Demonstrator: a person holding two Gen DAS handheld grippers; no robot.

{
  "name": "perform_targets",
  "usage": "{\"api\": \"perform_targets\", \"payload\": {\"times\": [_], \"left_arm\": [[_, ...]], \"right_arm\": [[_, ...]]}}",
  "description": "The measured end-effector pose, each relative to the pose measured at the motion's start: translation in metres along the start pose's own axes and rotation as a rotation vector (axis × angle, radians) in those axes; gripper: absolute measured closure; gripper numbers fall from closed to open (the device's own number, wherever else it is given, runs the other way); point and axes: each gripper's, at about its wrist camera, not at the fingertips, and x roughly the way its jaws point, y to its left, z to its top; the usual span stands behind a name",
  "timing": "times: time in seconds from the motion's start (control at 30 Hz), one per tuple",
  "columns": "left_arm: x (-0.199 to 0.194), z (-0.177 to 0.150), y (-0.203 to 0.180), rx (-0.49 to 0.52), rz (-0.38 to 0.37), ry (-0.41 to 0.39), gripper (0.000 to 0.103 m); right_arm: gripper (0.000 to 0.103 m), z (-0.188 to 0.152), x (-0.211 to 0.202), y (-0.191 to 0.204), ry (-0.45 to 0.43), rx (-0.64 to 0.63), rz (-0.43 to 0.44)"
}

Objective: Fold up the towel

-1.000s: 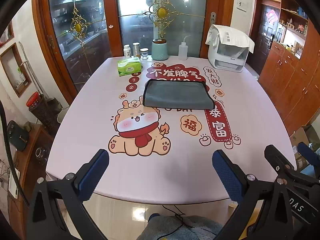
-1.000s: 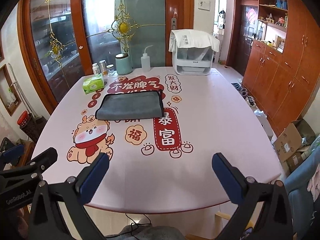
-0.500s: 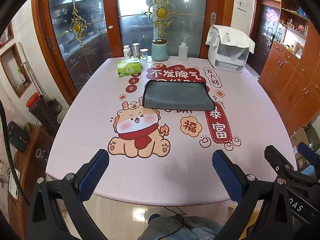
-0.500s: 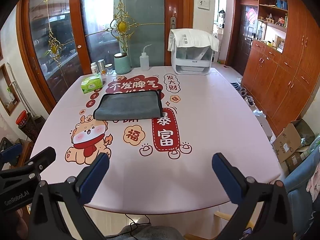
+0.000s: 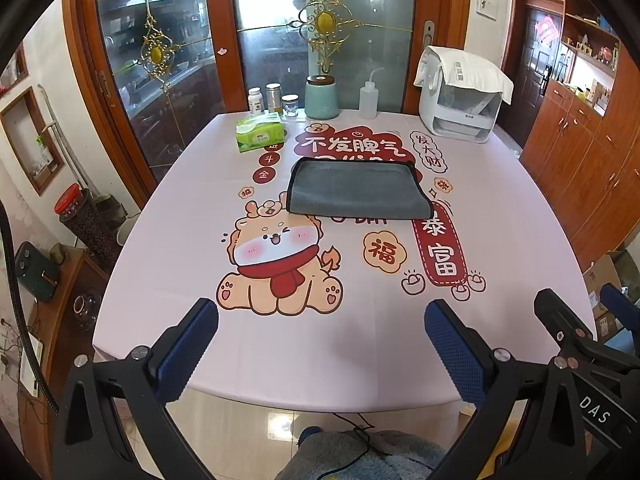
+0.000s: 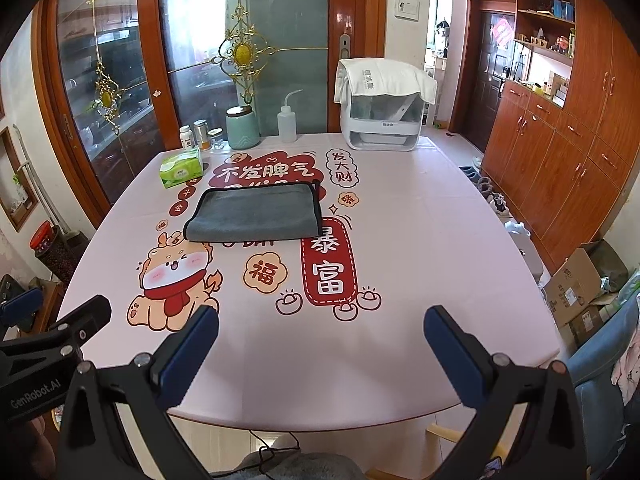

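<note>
A grey towel (image 5: 358, 190) with a dark edge lies folded flat on the far middle of the pink table (image 5: 180, 248); it also shows in the right wrist view (image 6: 256, 212). My left gripper (image 5: 320, 320) is open and empty, held over the table's near edge, well short of the towel. My right gripper (image 6: 320, 328) is open and empty, also over the near edge. The right gripper shows at the lower right of the left wrist view (image 5: 592, 328), and the left gripper at the lower left of the right wrist view (image 6: 52, 328).
At the table's far edge stand a green tissue pack (image 5: 260, 131), small jars (image 5: 274, 98), a teal canister (image 5: 322, 98), a squeeze bottle (image 5: 368, 98) and a white appliance under a cloth (image 5: 460, 100). Glass doors are behind, wooden cabinets (image 6: 568, 152) on the right, cardboard boxes (image 6: 580, 284) on the floor.
Both grippers have drifted slightly forward; the table and towel look a little closer. The towel has not moved and both grippers remain open.
</note>
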Motion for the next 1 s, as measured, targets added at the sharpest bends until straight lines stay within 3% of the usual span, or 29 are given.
{"api": "perform_targets", "payload": {"times": [1.0], "left_arm": [[0.0081, -0.0059, 0.0061, 0.008, 0.000, 0.021, 0.000]], "right_arm": [[0.000, 0.0032, 0.0060, -0.0014, 0.004, -0.001, 0.000]]}}
